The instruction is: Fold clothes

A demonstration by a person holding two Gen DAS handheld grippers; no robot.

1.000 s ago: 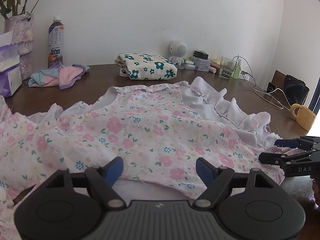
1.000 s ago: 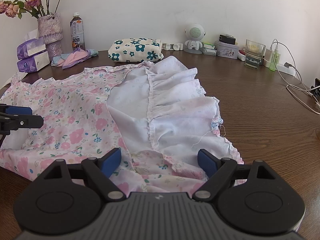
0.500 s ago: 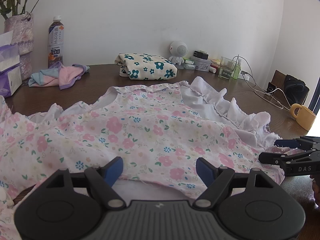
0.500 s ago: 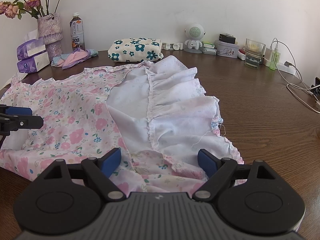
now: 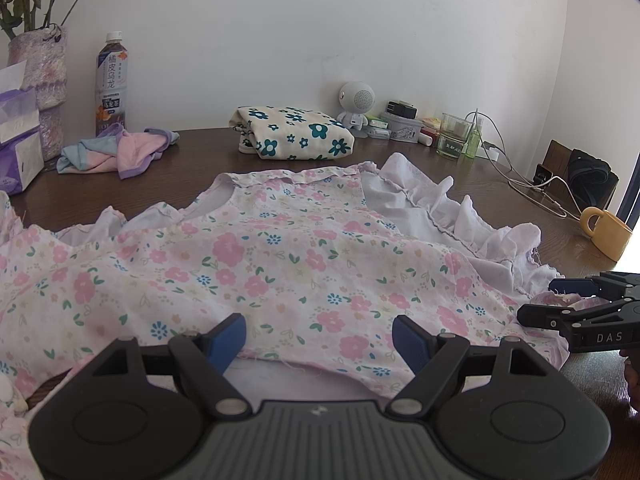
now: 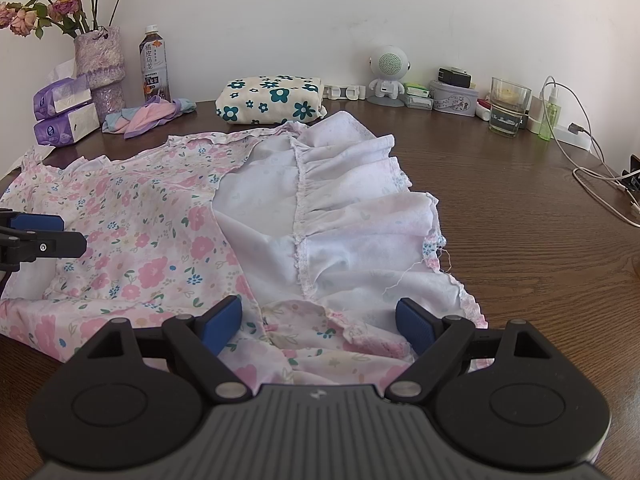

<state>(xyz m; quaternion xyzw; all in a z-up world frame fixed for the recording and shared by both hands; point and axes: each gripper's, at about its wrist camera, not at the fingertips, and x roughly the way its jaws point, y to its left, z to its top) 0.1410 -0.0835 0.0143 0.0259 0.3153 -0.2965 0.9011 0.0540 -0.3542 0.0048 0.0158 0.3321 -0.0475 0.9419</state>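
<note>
Floral dress [image 5: 280, 264] lies spread on the brown wooden table [image 6: 520, 208], pink-and-blue print up over most of it, with the right-hand part turned over so the pale inside and a gathered ruffle seam [image 6: 298, 216] show. Long axis runs roughly left-right across both views: the sleeveless neckline edge [image 5: 288, 178] lies along the far side, the raw near edge just in front of the grippers (which end is the hem I cannot tell for certain). Left gripper [image 5: 319, 338] hovers at the near edge, jaws wide apart, cloth lying below and between the blue pads [image 5: 228, 336] but not pinched; nothing held. Right gripper [image 6: 318, 326] likewise spread wide over the crumpled near corner, empty. Risks, as I judge them: closing here could catch only the top layer, so the turned-over flap would slide and the fold come out crooked; the bunched corner under the right gripper may be pinched in a wad; a loose thread [image 6: 400, 280] at the frayed edge could snag. Farther off: a folded cream floral garment [image 5: 292, 138], a small pink-and-blue cloth [image 5: 116, 152], a yellow mug [image 5: 606, 232] near the table edge, a glass [image 6: 508, 106] and cables [image 6: 592, 184] that a wide swing could disturb.
</note>
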